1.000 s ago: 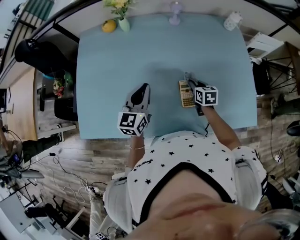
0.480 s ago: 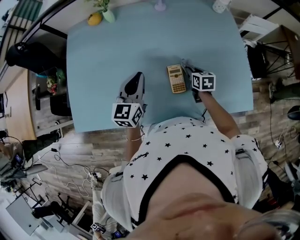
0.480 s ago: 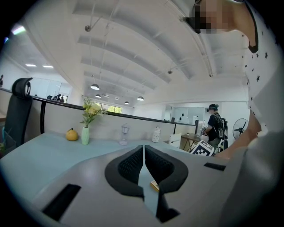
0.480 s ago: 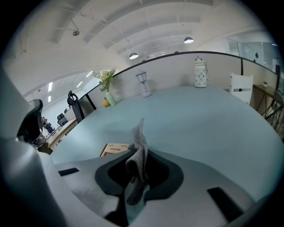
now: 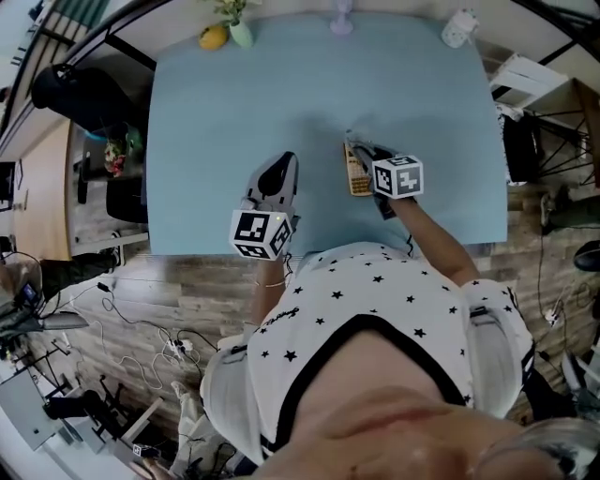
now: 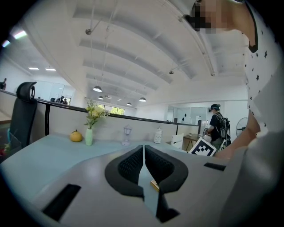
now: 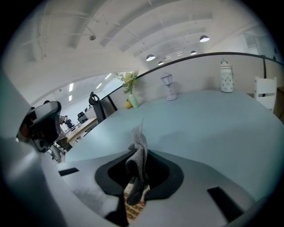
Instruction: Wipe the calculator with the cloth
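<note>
The calculator [image 5: 354, 173] lies on the blue table [image 5: 216, 131] with its long axis running away from the person, toward the far edge, only a little slanted. The right gripper [image 7: 137, 159] is right over the calculator: its jaws are pressed together on a fold of the grey cloth [image 7: 138, 153], which hangs down between them, and under the cloth's lower end the calculator's keys are visible. So the thing to wipe is directly below the tip of this gripper, not beside it, and I judge that the next stroke should go along the long axis, away from the person or back. The left gripper [image 5: 281, 173] is to the left of the calculator, apart from it, with its jaws closed together on nothing. It is the farther of the two, but near enough to steady the calculator if it slides. Around the calculator the table is bare on every side. The vase [image 5: 239, 33], the yellow fruit [image 5: 214, 37] and the white jar [image 5: 457, 28] stand well beyond it at the far edge, while the table's near edge, on the person's side, is closer to the calculator, so a backward stroke has less room
</note>
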`<action>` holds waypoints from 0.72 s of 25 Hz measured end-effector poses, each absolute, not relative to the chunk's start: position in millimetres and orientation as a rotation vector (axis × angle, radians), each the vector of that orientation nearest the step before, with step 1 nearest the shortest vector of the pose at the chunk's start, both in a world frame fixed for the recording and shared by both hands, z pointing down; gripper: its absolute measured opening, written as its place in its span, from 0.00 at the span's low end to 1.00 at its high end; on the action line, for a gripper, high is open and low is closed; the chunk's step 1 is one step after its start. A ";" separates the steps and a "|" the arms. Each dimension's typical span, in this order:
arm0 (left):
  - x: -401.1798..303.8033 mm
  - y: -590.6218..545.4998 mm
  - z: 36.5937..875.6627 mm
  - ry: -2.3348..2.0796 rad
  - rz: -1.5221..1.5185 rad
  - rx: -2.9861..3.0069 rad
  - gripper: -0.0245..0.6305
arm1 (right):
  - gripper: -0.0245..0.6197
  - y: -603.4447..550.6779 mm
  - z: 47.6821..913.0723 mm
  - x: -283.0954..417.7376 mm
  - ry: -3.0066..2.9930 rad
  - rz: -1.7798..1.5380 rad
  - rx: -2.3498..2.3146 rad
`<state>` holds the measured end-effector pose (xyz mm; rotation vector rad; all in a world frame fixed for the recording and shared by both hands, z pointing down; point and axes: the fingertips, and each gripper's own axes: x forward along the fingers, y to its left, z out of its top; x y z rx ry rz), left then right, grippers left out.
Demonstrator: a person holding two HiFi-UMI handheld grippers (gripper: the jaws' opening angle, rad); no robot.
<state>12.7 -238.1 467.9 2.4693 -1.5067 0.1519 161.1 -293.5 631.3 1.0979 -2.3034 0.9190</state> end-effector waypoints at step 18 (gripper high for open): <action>-10.1 -224.2 463.1 -1.567 0.153 2.431 0.09 | 0.11 -266.2 655.4 118.7 -2.285 0.924 0.935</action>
